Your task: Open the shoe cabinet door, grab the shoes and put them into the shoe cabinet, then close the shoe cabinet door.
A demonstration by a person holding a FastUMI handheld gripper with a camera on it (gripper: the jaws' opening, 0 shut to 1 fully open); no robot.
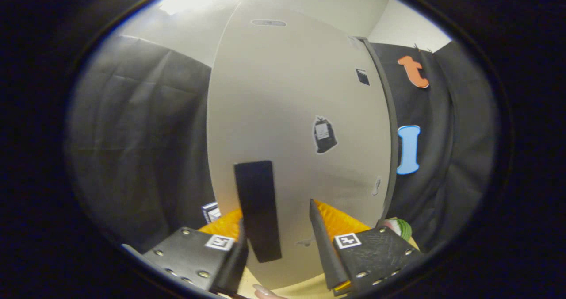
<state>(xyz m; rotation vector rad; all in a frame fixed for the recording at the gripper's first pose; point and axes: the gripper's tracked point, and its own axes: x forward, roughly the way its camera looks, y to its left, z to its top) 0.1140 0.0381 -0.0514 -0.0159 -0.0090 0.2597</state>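
The shoe cabinet door (287, 113) is a pale flat panel standing close in front of me. Its dark edge (389, 126) runs down the right side. A black upright handle (258, 210) sits low on the door. My gripper (277, 212) is open, and the handle stands between its fingers, close to the left fingertip (239, 241) and apart from the right one (320, 232). Neither finger visibly presses on the handle. I cannot tell whether the door is shut or ajar.
Two dark stickers (324, 134) (362, 76) are on the door. Black cloth wall hangs on both sides. A small green and white thing (400, 227) lies low by the door's right edge. A person's fingertip (264, 290) shows below the fingers.
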